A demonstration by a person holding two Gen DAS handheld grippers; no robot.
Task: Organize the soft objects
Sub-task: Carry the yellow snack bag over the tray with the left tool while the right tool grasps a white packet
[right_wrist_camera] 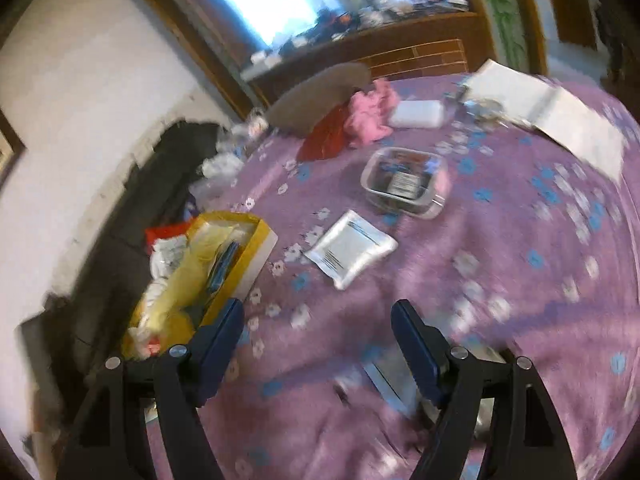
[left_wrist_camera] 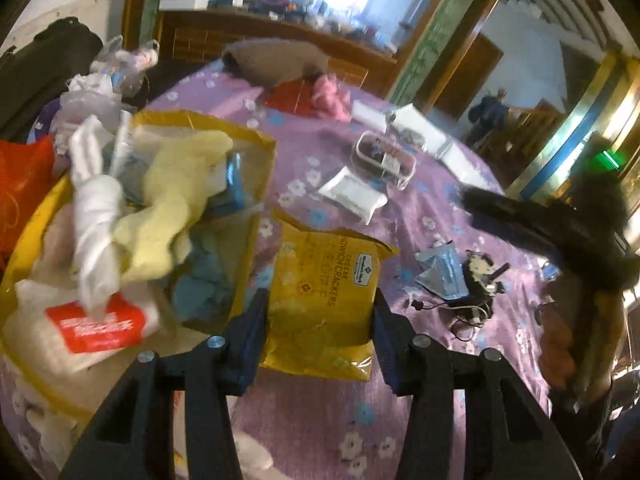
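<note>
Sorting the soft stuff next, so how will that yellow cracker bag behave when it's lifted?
The yellow cracker bag is between the left gripper fingers. Its crinkled film and torn top suggest it will flop. It probably weighs little, and the glossy surface may slip.

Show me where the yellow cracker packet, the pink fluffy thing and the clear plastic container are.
yellow cracker packet (left_wrist_camera: 320,300), left wrist view, middle of its face.
pink fluffy thing (right_wrist_camera: 370,114), right wrist view, centre of the bundle.
clear plastic container (right_wrist_camera: 404,182), right wrist view, on its lid.
</note>
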